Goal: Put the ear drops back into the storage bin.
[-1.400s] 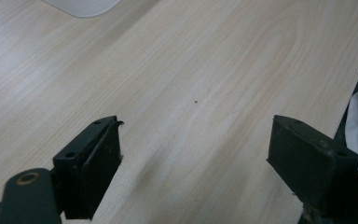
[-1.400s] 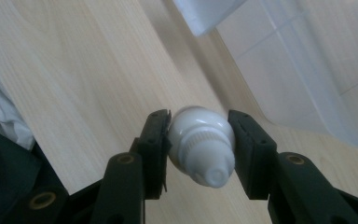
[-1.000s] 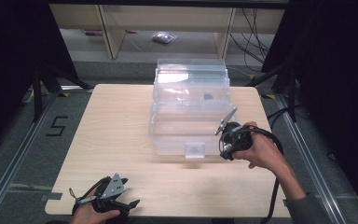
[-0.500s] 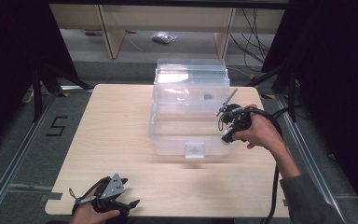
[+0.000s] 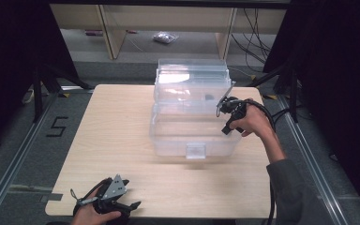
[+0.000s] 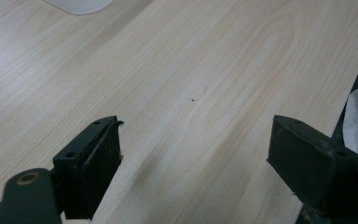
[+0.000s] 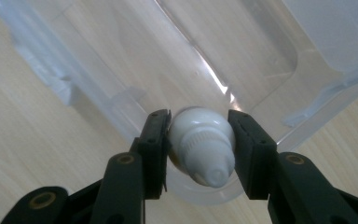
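One small white plastic bottle with a ribbed cap (image 7: 201, 148), and your right gripper (image 7: 200, 154) has it clamped: both black jaws press flat on its sides, cap end pointing back at the camera. It sits over the rim of the clear plastic storage box (image 7: 242, 70), near a rounded corner, above the open bin and not touching the box floor.

High view: right gripper (image 5: 228, 112) is at the box's right wall (image 5: 236, 136), about mid-length, your right hand (image 5: 255, 123) just outside that wall. The bottle is too small to make out there.

One box (image 5: 192, 117), lid hinged up at the far end, one small latch tab on its near face. One small dark item inside near the back, can't tell what.

Left gripper (image 6: 196, 154): jaws wide apart, nothing between them, hovering low over the light wooden table (image 6: 205, 70). In the high view it's (image 5: 108, 199) parked at the near left edge of the table (image 5: 112, 131) in your left hand (image 5: 91, 215), well apart from the box.

Count: two grippers, one bottle, one box, one table.
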`<state>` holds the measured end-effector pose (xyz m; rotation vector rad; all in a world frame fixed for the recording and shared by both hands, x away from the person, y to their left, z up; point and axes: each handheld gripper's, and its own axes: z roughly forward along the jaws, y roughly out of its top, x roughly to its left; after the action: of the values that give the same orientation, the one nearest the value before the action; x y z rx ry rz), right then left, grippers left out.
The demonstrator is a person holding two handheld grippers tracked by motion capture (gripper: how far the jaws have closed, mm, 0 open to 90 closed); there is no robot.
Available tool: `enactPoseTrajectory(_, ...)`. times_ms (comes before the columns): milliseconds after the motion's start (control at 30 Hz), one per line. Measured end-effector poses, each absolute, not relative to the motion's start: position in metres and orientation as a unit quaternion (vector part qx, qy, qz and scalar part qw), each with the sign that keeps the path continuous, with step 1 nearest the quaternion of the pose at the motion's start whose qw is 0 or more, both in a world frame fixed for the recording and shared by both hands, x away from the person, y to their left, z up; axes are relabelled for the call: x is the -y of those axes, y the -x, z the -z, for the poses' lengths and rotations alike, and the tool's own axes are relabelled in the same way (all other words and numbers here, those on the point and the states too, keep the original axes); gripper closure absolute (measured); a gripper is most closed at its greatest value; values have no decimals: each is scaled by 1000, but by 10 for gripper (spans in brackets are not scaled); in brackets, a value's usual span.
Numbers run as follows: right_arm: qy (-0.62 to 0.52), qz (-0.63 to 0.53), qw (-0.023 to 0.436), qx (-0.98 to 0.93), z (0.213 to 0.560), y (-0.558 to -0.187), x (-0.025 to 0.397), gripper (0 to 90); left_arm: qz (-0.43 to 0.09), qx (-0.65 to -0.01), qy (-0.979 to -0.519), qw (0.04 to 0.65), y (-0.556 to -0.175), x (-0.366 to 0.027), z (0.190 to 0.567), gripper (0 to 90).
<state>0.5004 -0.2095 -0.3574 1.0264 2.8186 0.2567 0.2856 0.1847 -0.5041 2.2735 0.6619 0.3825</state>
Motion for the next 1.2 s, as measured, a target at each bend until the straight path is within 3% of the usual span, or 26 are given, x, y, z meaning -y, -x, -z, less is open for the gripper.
enactPoseTrajectory(533, -395, -42, 25, -917, 401, -526, 209, 602, -149, -258, -882, 364, -286, -185, 504, 166)
enactPoseTrajectory(1200, -386, -9, 25, -922, 425, -540, 206, 601, -147, -257, -883, 364, -286, -185, 504, 166)
